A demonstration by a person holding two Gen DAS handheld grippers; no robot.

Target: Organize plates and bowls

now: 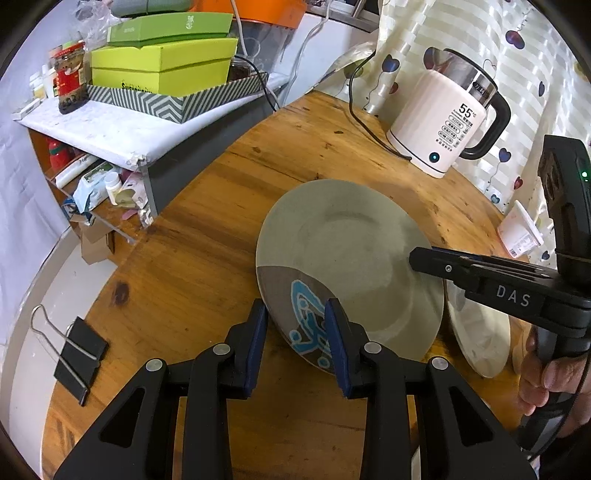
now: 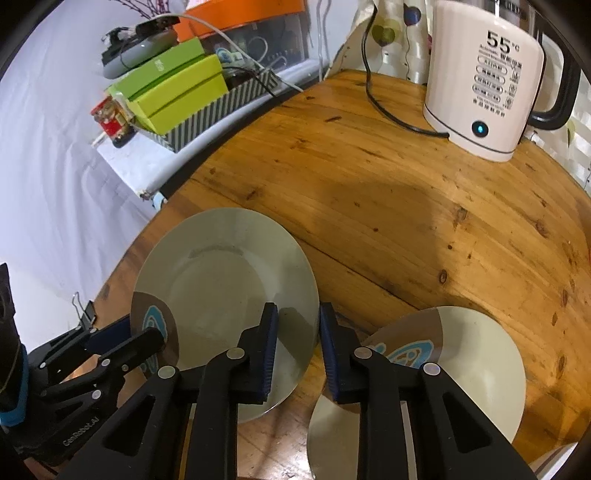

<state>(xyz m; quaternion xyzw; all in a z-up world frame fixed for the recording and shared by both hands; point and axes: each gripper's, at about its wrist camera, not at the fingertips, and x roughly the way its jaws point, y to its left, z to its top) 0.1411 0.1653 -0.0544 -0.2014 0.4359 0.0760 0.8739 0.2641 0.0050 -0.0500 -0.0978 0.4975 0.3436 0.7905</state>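
plate (image 2: 225,280) tilted | left tongs (image 1: 295,332) gripping patterned rim | table (image 2: 388,192)

Two plates lie side by side on the table (image 2: 369,177), first plate (image 2: 229,280) left of second plate (image 2: 476,362), kettle (image 2: 484,81) behind.

Count: 2 plates, left one (image 2: 225,295) and right one (image 2: 476,354); 1 kettle (image 2: 484,77); 1 binder clip (image 1: 75,354); 2 green boxes, upper (image 1: 166,27) and lower (image 1: 162,66).

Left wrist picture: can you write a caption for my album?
Two tongs straddle one plate's rim beside a white kettle.
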